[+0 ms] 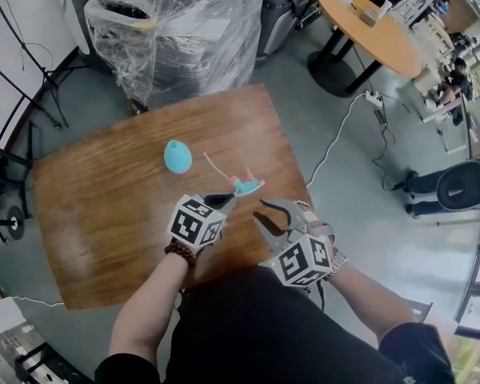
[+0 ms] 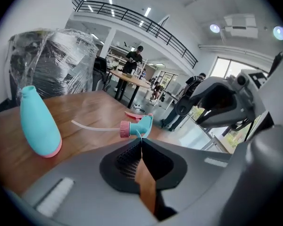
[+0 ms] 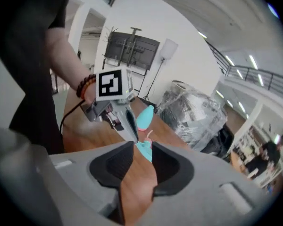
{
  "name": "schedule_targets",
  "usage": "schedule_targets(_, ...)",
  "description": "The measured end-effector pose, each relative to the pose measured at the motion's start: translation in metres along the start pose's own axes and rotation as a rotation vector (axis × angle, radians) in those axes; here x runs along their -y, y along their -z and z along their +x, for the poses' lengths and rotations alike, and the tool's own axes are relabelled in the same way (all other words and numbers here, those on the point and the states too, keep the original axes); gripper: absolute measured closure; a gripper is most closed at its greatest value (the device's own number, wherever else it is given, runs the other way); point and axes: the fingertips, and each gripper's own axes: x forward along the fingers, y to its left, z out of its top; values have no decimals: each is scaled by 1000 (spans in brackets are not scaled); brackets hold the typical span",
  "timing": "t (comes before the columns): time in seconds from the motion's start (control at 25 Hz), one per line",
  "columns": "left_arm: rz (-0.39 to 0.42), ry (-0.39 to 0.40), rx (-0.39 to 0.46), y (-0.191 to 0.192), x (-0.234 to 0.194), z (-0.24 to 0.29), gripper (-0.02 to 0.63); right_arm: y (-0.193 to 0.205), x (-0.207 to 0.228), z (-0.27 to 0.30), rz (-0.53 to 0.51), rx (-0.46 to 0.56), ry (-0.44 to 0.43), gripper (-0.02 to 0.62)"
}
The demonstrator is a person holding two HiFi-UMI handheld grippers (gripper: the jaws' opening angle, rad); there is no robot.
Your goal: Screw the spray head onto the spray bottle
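A turquoise egg-shaped plastic spray bottle (image 1: 178, 156) with a pink base is standing upright on the brown wooden tabletop (image 1: 104, 214). To the right of this bottle and nearer to the person, the turquoise spray head (image 1: 246, 186) with a pink collar is pointing its thin white tube back toward the bottle. The left tool (image 2: 141, 139) is gripping this head, its jaws closed narrow, with the tips pinching the turquoise body. The right tool (image 3: 141, 146) is waiting just beside the head, on the side away from the bottle, its jaws standing apart and pressing on nothing.
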Motion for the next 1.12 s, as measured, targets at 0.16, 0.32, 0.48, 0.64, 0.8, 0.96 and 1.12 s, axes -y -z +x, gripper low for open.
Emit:
schedule_targets(0.16,-56,73,34,-19,12,-19,584,-18,6,3,-368,-22,69,452)
schedule_targets(0.32,-129,167,62,-32,29,-35,584,-24,1,11,-628,-54,42,398)
schedule_targets(0.48,-176,253,89,-42,43,-47,584,-29,5,19,-821,-89,26,382)
schedule_targets(0.64,-171,308,95,-47,55,-56,584,-25,6,26,-935,-149,-6,382)
schedule_targets(0.8,-167,358,109,-52,65,-62,584,-28,6,30,-959,-159,-5,384)
schedule_targets(0.96,-168,385,115,-52,68,-66,583,-20,7,31,-967,-185,-13,457)
schedule_targets(1.12,-177,392,117,-49,68,-68,583,-20,5,32,-933,-185,-31,472)
